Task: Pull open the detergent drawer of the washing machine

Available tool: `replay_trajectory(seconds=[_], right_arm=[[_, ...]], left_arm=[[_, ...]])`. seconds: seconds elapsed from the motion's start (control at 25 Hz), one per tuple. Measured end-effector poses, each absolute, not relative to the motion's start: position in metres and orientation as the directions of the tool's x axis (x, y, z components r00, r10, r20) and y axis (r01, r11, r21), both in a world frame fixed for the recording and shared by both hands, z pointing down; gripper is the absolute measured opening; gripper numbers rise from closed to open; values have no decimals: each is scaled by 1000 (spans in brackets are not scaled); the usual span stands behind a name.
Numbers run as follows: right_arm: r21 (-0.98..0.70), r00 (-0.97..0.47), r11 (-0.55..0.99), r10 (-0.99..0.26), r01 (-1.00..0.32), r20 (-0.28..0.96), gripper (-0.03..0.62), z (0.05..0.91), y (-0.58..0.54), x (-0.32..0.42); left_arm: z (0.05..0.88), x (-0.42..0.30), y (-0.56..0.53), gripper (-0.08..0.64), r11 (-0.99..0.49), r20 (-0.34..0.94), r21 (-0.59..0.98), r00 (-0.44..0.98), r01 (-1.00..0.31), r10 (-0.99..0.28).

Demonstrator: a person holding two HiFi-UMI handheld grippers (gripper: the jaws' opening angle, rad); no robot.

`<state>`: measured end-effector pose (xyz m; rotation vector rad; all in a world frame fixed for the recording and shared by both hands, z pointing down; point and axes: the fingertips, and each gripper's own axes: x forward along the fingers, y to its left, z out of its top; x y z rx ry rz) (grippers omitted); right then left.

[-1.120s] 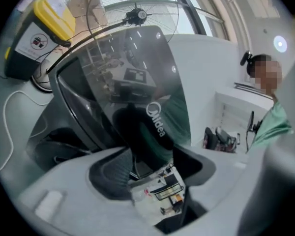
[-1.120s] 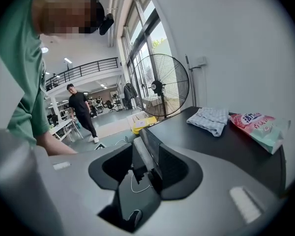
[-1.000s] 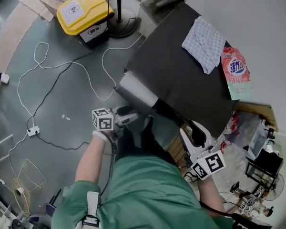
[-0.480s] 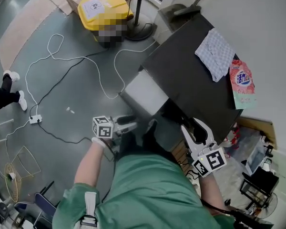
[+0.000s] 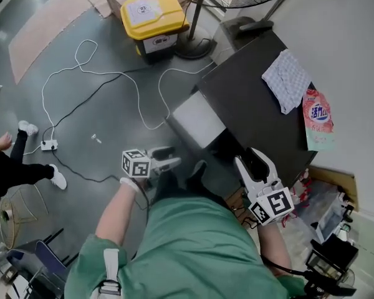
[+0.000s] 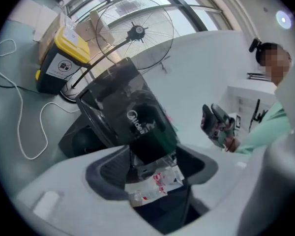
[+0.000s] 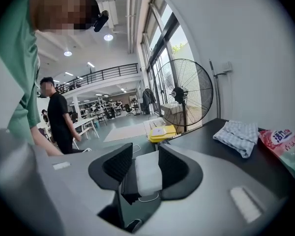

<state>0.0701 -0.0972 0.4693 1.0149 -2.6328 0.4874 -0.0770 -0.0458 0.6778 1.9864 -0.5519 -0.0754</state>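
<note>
The dark washing machine stands at the right of the head view. Its detergent drawer sticks out of the front, light grey on top. My left gripper hovers just in front of the drawer's end without touching it. Its jaws are opening and nothing is between them. In the left gripper view the left gripper faces the machine's dark front with its logo. My right gripper is open, beside the machine's front right. The drawer shows through the gap of the right gripper.
A checked cloth and a detergent bag lie on the machine's top. On the floor are a yellow bin, a fan's base, a white cable and a power strip. A person's legs are at the left.
The drawer stands out in every frame. My left gripper has drawn a little away from its end. The right gripper has risen slightly. A person's legs have come in at the left.
</note>
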Motion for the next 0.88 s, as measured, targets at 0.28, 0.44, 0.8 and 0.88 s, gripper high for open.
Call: replay_trajectory(seconds=[0.28,0.44,0.8,0.88], right_arm=[[-179,-719,714,-588,-677,370,167,463,-97,62],[-168,-704,705,-597,-689,385,167,465,-101,67],[-152,-690,689,-631,-708,355,167,454,-113,71],[-155,-683,679,-642,-717,349,166,452,-118,72]], left_arm=[[694,-75,-61,324,-298,143,908,886,-295,-441],[695,-66,-67,342,-299,97,922,896,-245,-434],[681,-84,-64,317,-316,195,882,882,-348,-429],[673,-94,-69,296,-315,258,847,850,-428,-459]])
